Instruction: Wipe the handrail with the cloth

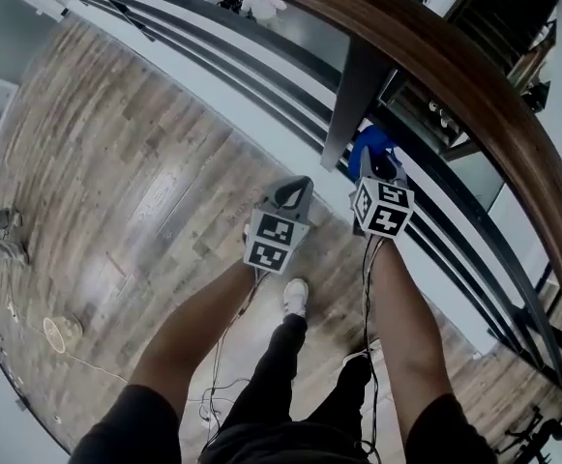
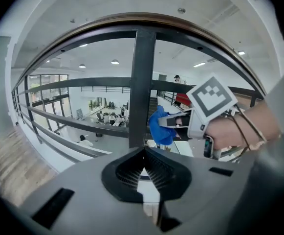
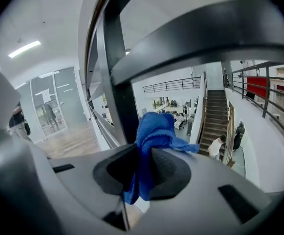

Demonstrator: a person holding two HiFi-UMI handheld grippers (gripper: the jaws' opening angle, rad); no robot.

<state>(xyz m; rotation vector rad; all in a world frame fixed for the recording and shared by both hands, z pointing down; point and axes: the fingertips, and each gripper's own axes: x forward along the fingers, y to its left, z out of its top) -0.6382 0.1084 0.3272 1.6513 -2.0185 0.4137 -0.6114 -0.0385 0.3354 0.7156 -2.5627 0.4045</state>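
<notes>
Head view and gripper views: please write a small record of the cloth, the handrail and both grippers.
right gripper: shut on the blue cloth
left gripper: jaws together, nothing between them
handrail: brown wood, above both grippers
cloth contact: not on the handrail; beside the dark post

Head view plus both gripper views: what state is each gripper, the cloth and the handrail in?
left gripper: shut, nothing between its jaws.
right gripper: shut on the cloth.
cloth: bunched, clamped in the jaws, held low beside the post, off the handrail.
handrail: no cloth or gripper on it.
</notes>
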